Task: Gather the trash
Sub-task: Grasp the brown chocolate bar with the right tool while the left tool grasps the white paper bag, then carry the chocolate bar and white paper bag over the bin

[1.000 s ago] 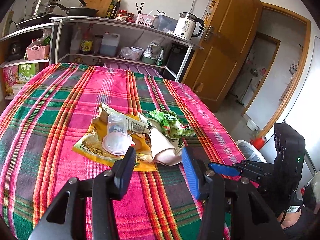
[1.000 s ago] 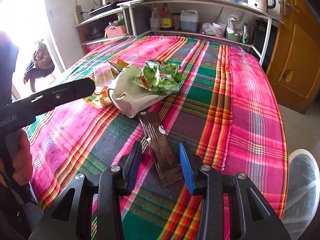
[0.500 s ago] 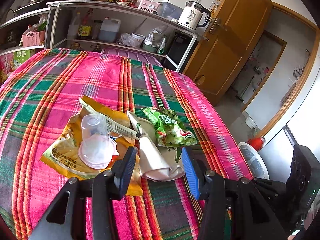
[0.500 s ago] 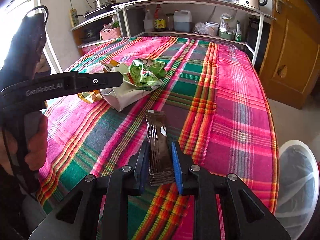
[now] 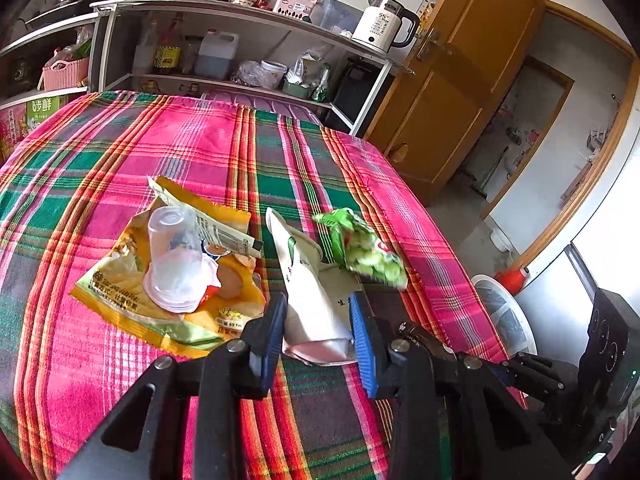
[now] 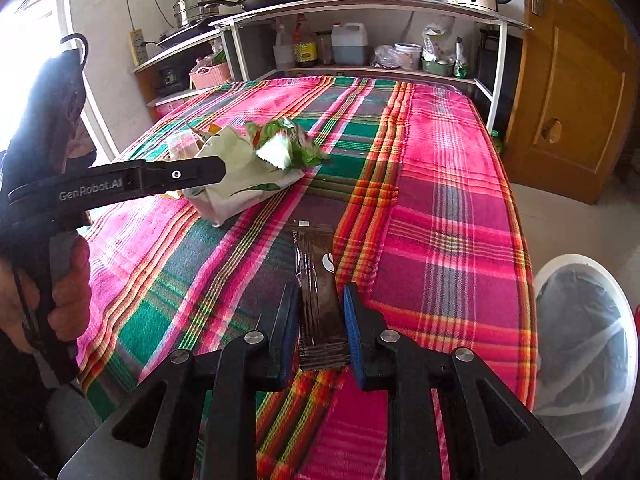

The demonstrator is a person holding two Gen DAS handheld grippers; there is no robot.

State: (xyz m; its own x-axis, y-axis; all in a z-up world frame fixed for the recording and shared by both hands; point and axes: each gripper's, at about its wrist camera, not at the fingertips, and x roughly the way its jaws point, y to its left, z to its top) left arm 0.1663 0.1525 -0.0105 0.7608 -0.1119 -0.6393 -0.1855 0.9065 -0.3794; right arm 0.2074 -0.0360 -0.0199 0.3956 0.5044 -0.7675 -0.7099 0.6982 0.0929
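Cup (image 5: pixel 176 264) on flat wrapper (image 5: pixel 160 300) – pouch (image 5: pixel 312 300) just right.
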